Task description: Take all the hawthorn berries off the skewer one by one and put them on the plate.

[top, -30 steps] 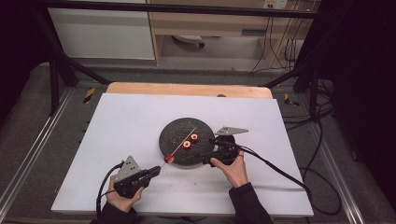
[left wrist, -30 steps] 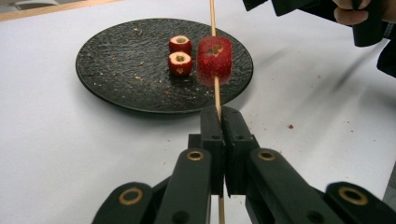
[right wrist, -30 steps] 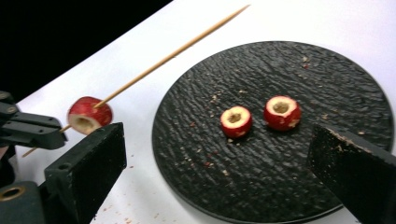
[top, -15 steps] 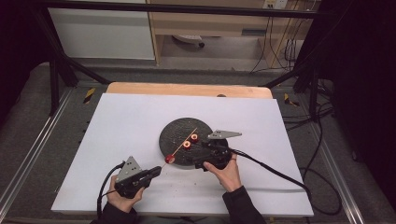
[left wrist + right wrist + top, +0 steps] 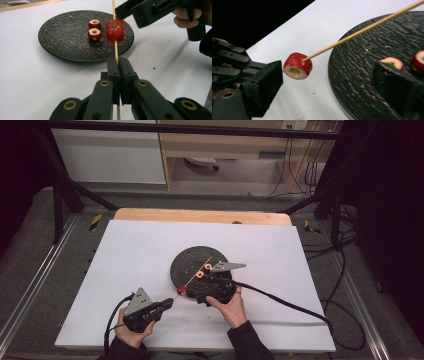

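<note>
White table cover (image 5: 125,255) bears a black plate (image 5: 187,262), dark room around.

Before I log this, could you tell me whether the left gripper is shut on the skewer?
Shut: the left gripper clamps the skewer between touching jaws.

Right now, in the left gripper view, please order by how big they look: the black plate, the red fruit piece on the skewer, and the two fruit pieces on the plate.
1. Black plate, clearly largest.
2. Fruit piece on the skewer; it is nearer the camera, so its true size is unsure.
3. The two fruit pieces on the plate look alike; no ranking between them.
</note>
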The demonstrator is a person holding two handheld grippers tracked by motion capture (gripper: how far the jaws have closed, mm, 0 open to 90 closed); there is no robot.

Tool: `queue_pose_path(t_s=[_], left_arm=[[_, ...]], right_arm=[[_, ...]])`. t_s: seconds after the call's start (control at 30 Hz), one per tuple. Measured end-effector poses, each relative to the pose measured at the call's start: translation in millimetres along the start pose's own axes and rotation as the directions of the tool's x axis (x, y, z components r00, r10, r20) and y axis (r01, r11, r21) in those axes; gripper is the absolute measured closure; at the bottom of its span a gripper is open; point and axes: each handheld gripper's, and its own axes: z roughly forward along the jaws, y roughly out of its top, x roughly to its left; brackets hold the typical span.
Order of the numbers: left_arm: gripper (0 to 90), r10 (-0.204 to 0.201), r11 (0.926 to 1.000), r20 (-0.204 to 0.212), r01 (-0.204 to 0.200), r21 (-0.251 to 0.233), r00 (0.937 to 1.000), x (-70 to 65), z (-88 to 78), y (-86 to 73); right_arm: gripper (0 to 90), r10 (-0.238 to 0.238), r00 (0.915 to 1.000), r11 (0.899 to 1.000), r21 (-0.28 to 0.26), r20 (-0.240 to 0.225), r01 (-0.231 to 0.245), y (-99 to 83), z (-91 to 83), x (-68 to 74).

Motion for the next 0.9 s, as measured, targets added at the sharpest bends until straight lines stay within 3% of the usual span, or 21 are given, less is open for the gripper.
queue_pose_path(t_s=[0.33,0.8,0.9], left_arm=[[88.1,0.008,1.0000,0.001,-0.008,0.003,1.0000,-1.8,1.0,0.3],[88.1,0.011,0.9999,0.004,-0.011,0.005,0.9999,-3.4,2.8,0.2],[88.1,0.012,0.9999,0.007,-0.012,0.001,0.9999,-3.7,2.3,0.5]], right_arm=[[27.1,0.021,0.9977,1.000,0.007,-0.065,-0.021,0.9,15.2,8.9],[57.0,0.083,0.9856,0.996,0.051,-0.147,-0.077,-1.5,20.0,7.4],[59.6,0.088,0.9843,0.995,0.051,-0.153,-0.081,-0.3,18.5,7.7]])
